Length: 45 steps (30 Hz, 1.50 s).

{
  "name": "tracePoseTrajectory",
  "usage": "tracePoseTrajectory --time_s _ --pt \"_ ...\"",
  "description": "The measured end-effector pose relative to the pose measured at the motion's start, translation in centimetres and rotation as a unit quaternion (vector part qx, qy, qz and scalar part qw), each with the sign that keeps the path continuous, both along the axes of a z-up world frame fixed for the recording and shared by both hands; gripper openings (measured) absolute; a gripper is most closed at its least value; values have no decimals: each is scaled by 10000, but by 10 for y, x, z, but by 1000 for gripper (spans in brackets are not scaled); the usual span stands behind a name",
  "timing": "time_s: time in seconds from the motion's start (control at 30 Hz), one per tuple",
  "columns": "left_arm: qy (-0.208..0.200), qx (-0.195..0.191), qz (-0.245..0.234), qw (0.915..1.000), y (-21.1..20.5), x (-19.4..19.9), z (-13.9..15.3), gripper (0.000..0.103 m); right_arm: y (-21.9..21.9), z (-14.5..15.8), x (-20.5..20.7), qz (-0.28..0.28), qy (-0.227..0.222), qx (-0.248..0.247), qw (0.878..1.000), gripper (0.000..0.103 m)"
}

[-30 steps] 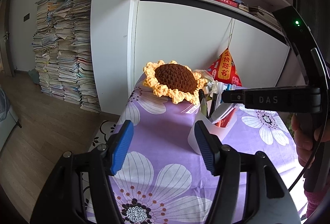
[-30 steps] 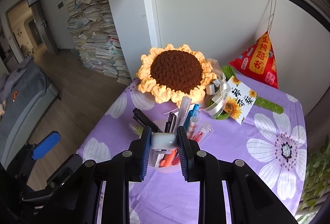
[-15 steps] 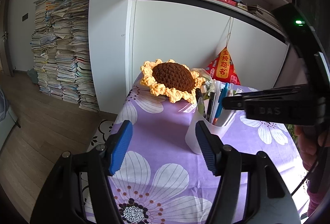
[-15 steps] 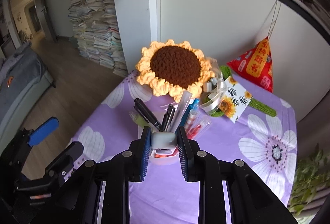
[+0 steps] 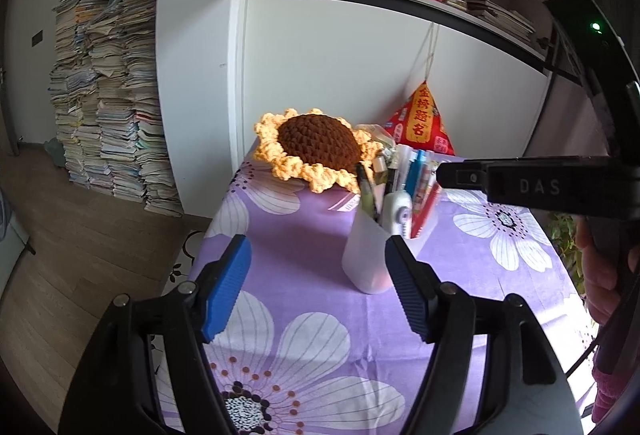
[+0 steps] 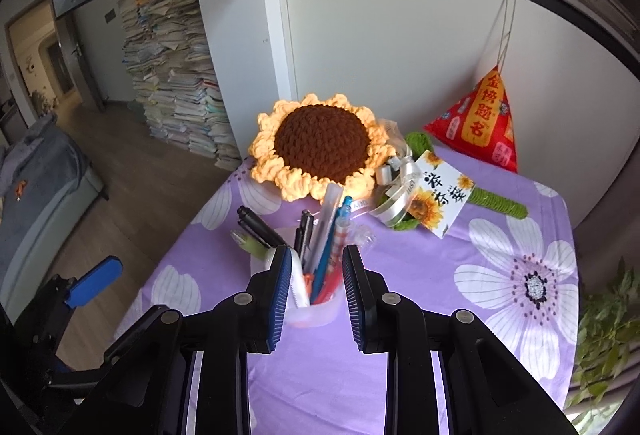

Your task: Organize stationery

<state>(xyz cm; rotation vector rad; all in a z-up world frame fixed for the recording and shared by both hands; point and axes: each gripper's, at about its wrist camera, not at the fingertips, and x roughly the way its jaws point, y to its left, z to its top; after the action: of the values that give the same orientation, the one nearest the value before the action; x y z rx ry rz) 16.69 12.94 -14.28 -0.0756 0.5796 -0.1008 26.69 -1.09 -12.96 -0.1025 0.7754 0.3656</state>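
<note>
A translucent white pen cup (image 5: 370, 255) stands on the purple flowered tablecloth (image 5: 304, 231), holding several pens and a white correction tape (image 5: 397, 211). In the right wrist view the cup (image 6: 316, 309) sits just below my right gripper (image 6: 314, 283), which is open and empty; the white correction tape (image 6: 298, 281) rests inside the cup by the left finger. My left gripper (image 5: 318, 287) is open and empty, hovering near the cup's left side. The right gripper's arm (image 5: 540, 187) shows above the cup.
A crocheted sunflower (image 6: 320, 147) with ribbon and card (image 6: 438, 195) lies behind the cup. A red pyramid ornament (image 6: 480, 123) hangs at the back right. White cabinet wall behind the table, stacked papers (image 5: 108, 95) on the floor at left, a plant (image 6: 600, 335) at right.
My right gripper has opened and let go of the white correction tape, which now sits in the cup. The left gripper has hardly moved.
</note>
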Motion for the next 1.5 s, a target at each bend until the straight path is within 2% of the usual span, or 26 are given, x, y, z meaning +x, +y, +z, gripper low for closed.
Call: tracePoseTrajectory --time_s 0.23,0.53,0.67,0.93,0.97,1.03,1.07,1.5 --pt "-75 101 -201 9997 -19 -4 7 76 -30 -4 -11 -258 47 72 9996 27" --pt "-147 171 -356 9991 -42 -15 17 81 -59 0 -39 -485 -121 202 9985 28" --pt "-183 244 -455 9985 -55 -21 20 83 -74 -3 -59 -611 -202 224 9977 40" --pt "-190 293 -666 9972 -88 -37 30 85 -117 2 -102 -1074 -400 311 9929 43" --pt "-193 307 -689 9970 -92 -39 31 85 -123 3 -108 -1183 -454 325 9914 47" --pt "-179 370 -729 9965 -102 -46 33 86 -132 5 -119 -1360 -576 390 9883 69" --pt "-172 395 -745 9963 -105 -49 34 87 -137 7 -125 -1448 -669 446 9862 71" --pt "-208 515 -678 9962 -129 -100 46 95 -166 11 -184 -1659 -939 580 9799 72"
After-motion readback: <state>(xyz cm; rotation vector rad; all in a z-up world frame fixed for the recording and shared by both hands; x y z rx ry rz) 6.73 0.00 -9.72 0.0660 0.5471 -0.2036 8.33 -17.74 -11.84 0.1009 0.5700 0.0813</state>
